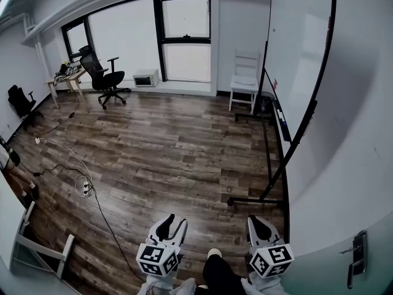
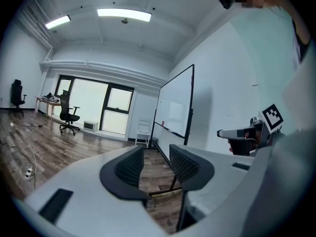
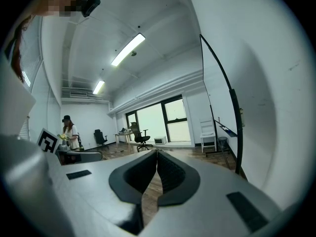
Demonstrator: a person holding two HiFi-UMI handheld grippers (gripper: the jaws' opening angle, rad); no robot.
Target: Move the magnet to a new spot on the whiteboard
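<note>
Our right claw [image 3: 157, 154] points across the room, jaws closed together with nothing between them. At our right the whiteboard [image 3: 234, 107] stands edge-on in its black frame, with a white chair [image 3: 208, 132] beyond it. A black office chair [image 3: 142, 138] sits before the windows [image 3: 168, 117]. A person in a cap [image 3: 68, 132] stands at far left, under strip lights [image 3: 127, 50].

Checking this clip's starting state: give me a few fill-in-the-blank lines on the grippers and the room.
The left hand-held gripper has its jaws ____, nothing between them.
The right hand-held gripper has its jaws ____.
The whiteboard stands at the head view's ____ side.
The chair beside it is ____.
Missing: apart; together; right; white.
</note>
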